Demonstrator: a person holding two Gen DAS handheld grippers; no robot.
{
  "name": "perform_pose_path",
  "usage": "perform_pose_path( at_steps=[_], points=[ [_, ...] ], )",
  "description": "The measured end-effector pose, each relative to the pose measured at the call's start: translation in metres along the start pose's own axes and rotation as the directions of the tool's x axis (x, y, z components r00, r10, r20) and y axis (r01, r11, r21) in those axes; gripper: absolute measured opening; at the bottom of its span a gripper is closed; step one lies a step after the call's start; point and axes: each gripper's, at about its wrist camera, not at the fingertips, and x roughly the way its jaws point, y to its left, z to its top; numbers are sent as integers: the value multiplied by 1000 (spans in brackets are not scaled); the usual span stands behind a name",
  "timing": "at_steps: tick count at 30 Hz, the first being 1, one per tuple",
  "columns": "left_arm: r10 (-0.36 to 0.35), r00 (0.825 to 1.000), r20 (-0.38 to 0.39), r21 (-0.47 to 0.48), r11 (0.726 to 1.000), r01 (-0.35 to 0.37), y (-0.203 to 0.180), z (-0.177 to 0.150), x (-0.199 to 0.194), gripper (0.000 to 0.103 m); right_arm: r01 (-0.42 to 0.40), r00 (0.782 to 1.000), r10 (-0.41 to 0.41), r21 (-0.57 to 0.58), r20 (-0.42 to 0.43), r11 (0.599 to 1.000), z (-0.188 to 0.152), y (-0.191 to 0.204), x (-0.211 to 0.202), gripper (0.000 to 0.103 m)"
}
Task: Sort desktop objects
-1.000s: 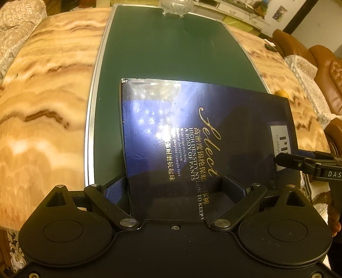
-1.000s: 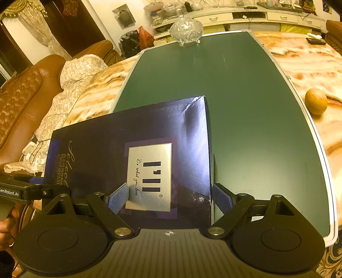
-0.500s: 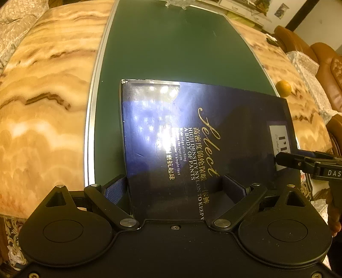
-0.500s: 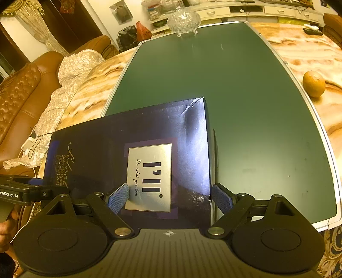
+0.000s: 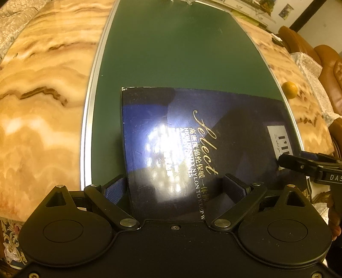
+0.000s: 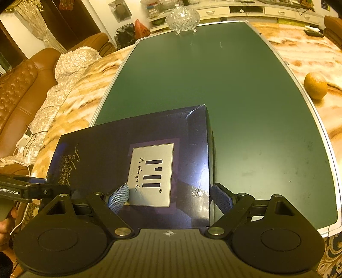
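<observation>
Flat dark-blue glossy cardboard box [image 5: 192, 136]: light, stiff, slick; both grippers [image 5: 174, 189] [image 6: 170, 197] straddle near edge, grip unclear.

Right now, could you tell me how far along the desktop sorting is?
Nothing looks sorted yet. In hand: both grippers, left and right, straddle the dark blue box over the green board. Left: setting it down; the orange and glass bowl remain untouched.
</observation>
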Motion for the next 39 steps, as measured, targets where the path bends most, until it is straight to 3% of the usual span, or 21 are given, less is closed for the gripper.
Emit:
perform_pose_path(
  at_steps=[20,31,39],
  points=[
    [-2,1000,-7,-14,1000,2,7,10,17,98,3,1000,-3,17,-6,1000,-1,-11,11,88],
    [35,999,-17,16,999,-35,2,4,25,99,9,1000,-9,23,23,1000,-6,-16,8,88],
    [134,986,98,7,991,-136,-16,-5,1,100,66,992,-62,-38,107,997,-18,-3,-11,87]
  ],
)
